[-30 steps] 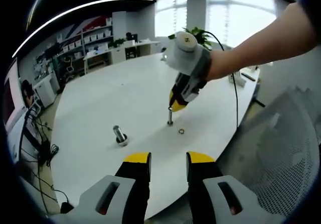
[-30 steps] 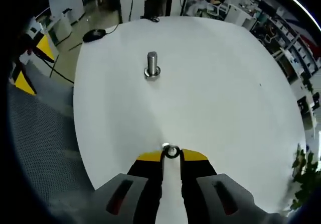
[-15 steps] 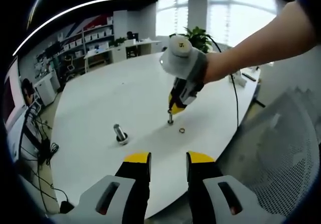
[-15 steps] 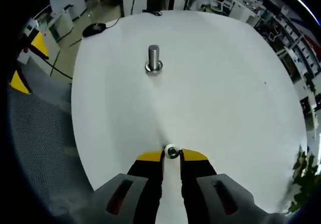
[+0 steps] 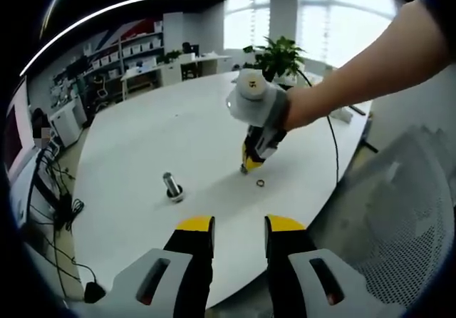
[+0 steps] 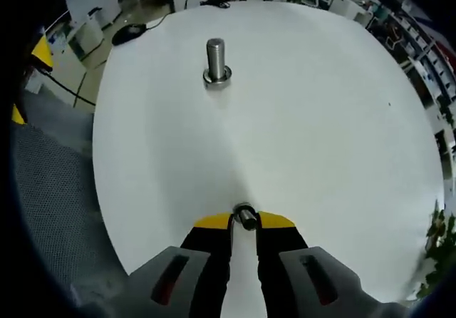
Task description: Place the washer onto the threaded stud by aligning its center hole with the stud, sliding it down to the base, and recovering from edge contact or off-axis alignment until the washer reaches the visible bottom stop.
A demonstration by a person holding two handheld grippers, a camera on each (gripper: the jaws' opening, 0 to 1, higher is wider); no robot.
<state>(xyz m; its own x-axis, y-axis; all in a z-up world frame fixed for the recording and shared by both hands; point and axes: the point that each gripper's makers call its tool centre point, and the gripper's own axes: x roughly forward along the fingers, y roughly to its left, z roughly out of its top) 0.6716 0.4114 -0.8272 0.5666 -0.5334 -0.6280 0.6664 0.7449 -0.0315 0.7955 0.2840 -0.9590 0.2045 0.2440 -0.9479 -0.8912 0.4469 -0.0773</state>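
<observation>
The right gripper [image 6: 244, 220] has its jaws drawn narrow around a stud [image 6: 245, 215], whose end shows as a small metal round between the yellow tips; whether a washer sits on it cannot be told. In the left gripper view this gripper [image 5: 251, 162] points steeply down at the white table [image 5: 185, 140], a hand [image 5: 296, 108] behind it, tips at the surface. Just beside those tips one washer [image 5: 261, 183] lies flat on the table, hole up. A second stud [image 6: 215, 63] stands upright on its base well off across the bare table, long axis vertical, nothing between. The left gripper [image 5: 239, 225] hangs at the near table edge, jaws apart by a narrow gap and holding nothing. A mesh chair [image 5: 399, 211] stands by the edge; a plant [image 5: 278, 50] and shelves [image 5: 132, 50] lie beyond.
</observation>
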